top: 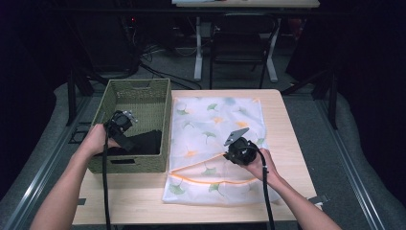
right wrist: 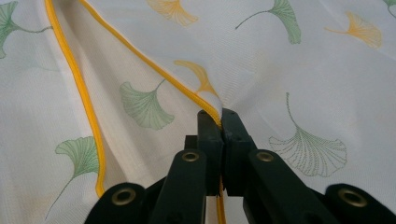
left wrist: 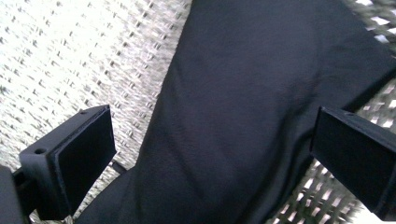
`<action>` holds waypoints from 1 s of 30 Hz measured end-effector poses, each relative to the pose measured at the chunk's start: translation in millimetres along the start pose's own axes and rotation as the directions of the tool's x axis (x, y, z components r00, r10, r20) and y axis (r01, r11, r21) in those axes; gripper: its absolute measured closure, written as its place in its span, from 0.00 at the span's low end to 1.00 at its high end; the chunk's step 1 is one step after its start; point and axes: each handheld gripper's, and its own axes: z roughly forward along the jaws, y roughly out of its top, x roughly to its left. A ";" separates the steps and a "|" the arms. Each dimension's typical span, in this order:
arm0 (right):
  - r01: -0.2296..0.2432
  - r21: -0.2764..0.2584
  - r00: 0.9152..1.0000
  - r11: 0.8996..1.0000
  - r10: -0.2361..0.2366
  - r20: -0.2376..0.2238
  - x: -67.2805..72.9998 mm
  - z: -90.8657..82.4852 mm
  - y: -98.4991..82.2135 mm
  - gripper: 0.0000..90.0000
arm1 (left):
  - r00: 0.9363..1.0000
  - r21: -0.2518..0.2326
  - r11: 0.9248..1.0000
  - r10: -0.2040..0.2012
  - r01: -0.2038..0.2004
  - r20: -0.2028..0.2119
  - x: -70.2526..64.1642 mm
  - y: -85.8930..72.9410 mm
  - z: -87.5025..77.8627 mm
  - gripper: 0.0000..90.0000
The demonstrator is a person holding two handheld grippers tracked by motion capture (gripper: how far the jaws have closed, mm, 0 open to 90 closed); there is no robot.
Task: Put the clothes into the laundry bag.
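- The white leaf bag is laid flat on the table, at 3 o'clock from the basket.
- Its orange edge is pinched tight by the right gripper, so the bag is held open.
- The black cloth is not packed yet; it lies in the basket, between the wide-open left gripper jaws, not grabbed.

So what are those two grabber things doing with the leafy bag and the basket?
A person holds a gripper in each hand. The right gripper is pinched shut on the yellow zipper edge of the leaf-print laundry bag on the table. The left gripper is open over a black cloth inside the woven basket.
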 end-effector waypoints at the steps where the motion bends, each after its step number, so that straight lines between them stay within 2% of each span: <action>1: 0.001 -0.003 1.000 1.000 -0.001 0.002 0.0 -0.1 0.0 0.98 | 1.000 0.002 1.000 -0.002 0.002 -0.002 0.8 0.5 1.6 0.00; 2: 0.000 -0.003 1.000 1.000 0.000 0.002 0.2 -0.4 0.1 0.98 | 1.000 0.011 1.000 0.004 -0.004 -0.007 1.8 1.4 3.3 0.00; 3: 0.000 -0.003 1.000 1.000 0.000 0.003 0.4 -0.4 0.1 0.98 | 1.000 0.016 1.000 0.004 -0.005 0.012 2.6 2.2 5.9 0.01; 5: 0.002 -0.002 1.000 1.000 -0.002 0.003 0.3 -0.3 0.2 0.98 | 1.000 0.029 0.999 0.015 -0.015 0.004 3.6 3.1 7.9 0.01; 14: 0.000 -0.003 1.000 1.000 0.000 0.001 0.3 -0.6 0.0 0.98 | 0.999 0.064 0.998 0.024 -0.026 0.037 7.5 6.2 20.2 0.03; 15: 0.004 -0.003 1.000 1.000 -0.004 0.001 0.3 -0.4 0.0 0.98 | 0.998 0.070 0.997 0.028 -0.032 0.058 8.2 6.6 22.7 0.03; 17: 0.000 -0.003 1.000 1.000 0.000 0.001 0.4 -0.4 -0.1 0.98 | 0.998 0.076 0.997 0.027 -0.031 0.049 8.4 7.2 24.2 0.04; 24: 0.000 -0.002 1.000 1.000 0.000 -0.001 0.3 -0.3 -0.1 0.98 | 0.996 0.082 0.996 0.035 -0.042 0.086 10.2 8.4 30.1 0.08; 25: -0.001 -0.004 1.000 1.000 0.001 -0.001 0.3 -0.4 0.0 0.98 | 0.994 0.091 0.995 0.035 -0.044 0.101 10.7 8.3 31.4 0.08; 30: 0.000 -0.003 1.000 1.000 0.000 -0.002 0.3 -0.4 0.0 0.98 | 0.992 0.123 0.990 0.048 -0.063 0.120 7.8 7.3 37.5 0.11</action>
